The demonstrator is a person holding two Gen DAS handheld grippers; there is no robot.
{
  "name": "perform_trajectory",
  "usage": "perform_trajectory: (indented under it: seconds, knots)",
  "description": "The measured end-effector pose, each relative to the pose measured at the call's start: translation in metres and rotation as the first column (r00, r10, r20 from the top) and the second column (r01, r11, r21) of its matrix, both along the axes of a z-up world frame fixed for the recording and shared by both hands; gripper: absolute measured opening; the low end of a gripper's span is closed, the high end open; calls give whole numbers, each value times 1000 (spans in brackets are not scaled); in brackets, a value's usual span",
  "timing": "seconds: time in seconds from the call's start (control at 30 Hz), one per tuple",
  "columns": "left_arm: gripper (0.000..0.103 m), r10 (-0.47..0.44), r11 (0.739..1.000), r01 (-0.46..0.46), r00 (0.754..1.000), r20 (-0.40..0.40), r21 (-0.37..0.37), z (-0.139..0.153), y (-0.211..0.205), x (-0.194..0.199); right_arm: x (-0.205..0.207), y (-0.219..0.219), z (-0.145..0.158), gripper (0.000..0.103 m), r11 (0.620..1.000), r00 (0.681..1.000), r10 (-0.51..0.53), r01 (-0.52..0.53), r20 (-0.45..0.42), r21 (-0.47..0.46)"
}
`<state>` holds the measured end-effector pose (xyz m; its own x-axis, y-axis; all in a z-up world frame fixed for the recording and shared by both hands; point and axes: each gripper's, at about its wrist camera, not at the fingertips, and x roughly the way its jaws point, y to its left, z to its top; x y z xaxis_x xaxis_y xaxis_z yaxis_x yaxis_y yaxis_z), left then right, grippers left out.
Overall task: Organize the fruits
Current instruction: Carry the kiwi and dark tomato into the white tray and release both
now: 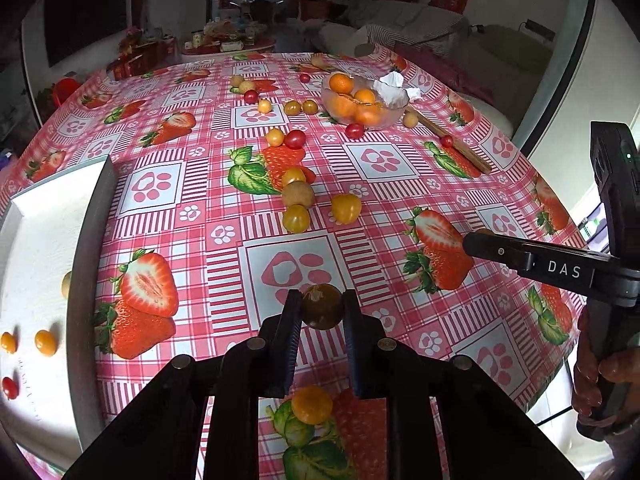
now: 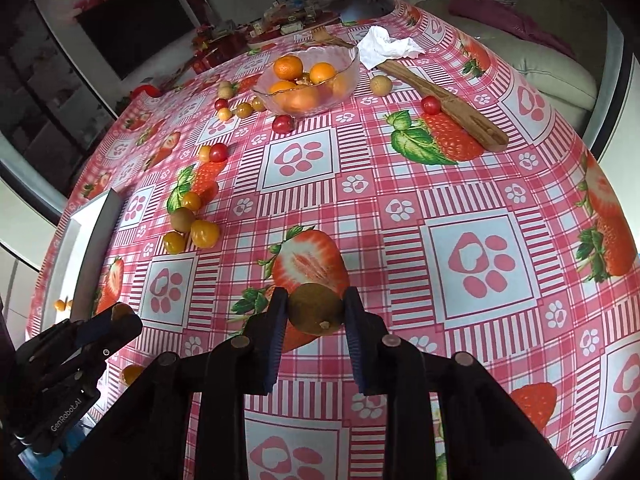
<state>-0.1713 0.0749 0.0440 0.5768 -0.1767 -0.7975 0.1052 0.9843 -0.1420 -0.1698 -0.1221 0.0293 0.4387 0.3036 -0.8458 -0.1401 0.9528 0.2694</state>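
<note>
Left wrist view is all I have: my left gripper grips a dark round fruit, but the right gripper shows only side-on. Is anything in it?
Observer: Yes. The right gripper is shut on a brown round fruit, stem scar facing the camera.
Operator: And the crumpled white tissue, is it inside the clear glass bowl of oranges?
Observer: No. The crumpled white tissue lies on the tablecloth just past the rim of the clear glass bowl, draped over the far end of the wooden spatula.
</note>
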Motion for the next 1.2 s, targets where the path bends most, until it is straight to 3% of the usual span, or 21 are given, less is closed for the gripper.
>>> perform_trajectory:
  seconds: [0.3,0.63,0.97,1.2]
  knots:
    - [22,75,997,-74,997,26,-32,4,41,-19,-9,38,9,31,998,998,62,-62,4,1]
    - [22,199,979,-196,978,58,-48,9,106,-42,-15,110,19,31,983,983,181,-181,2,30]
    - [22,321,947,-323,941,102,-3,22,185,-45,-8,202,33,31,946,947,320,-320,7,53]
    - [22,398,916,-400,914,84,10,23,245,-24,8,277,40,31,906,908,420,-420,7,51]
